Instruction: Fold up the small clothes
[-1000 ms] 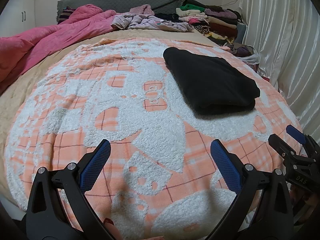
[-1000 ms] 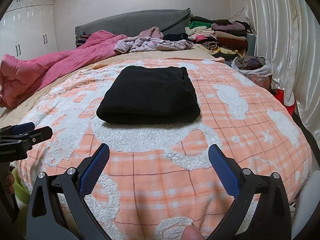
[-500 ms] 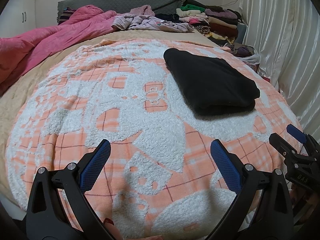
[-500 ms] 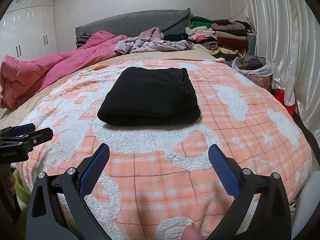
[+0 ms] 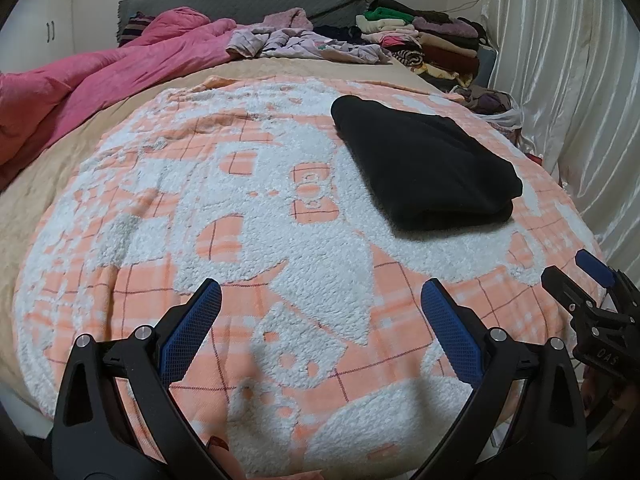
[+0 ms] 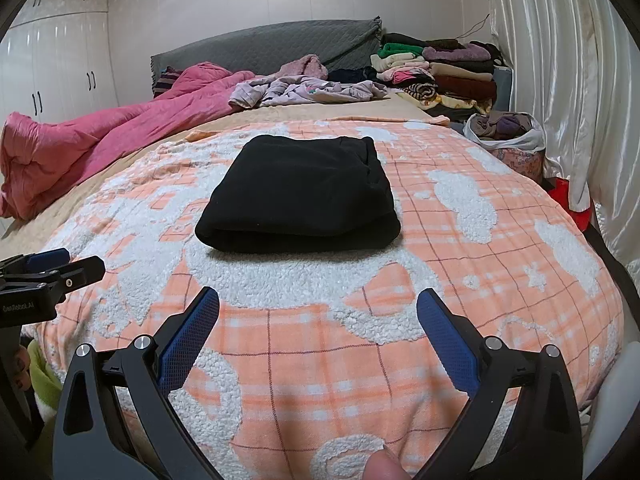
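Here we note a bed covered by an orange-and-white plaid fleece blanket [image 6: 460,240] that fills most of both views. Along its left side lies a crumpled pink quilt [image 6: 100,140], running toward the far grey headboard [image 6: 272,44]. At the far right we see a stack of folded clothes [image 6: 448,72], and just left of it a loose heap of pale lilac garments [image 6: 304,92]. A white curtain [image 6: 560,60] hangs down the right edge, with a bag of clothes [image 6: 508,132] near its foot.

The black garment [image 6: 300,196] lies folded into a thick rectangle on the blanket, near the middle in the right wrist view and right of centre and farther off in the left wrist view [image 5: 424,168].

The left gripper [image 5: 320,312] hangs over the near part of the blanket, jaws spread wide, nothing between them. The right gripper [image 6: 318,320] is likewise spread and empty, near of the garment and well apart from it. Each gripper shows at the edge of the other's view.

A fingertip [image 6: 384,468] shows at the bottom edge of the right wrist view.
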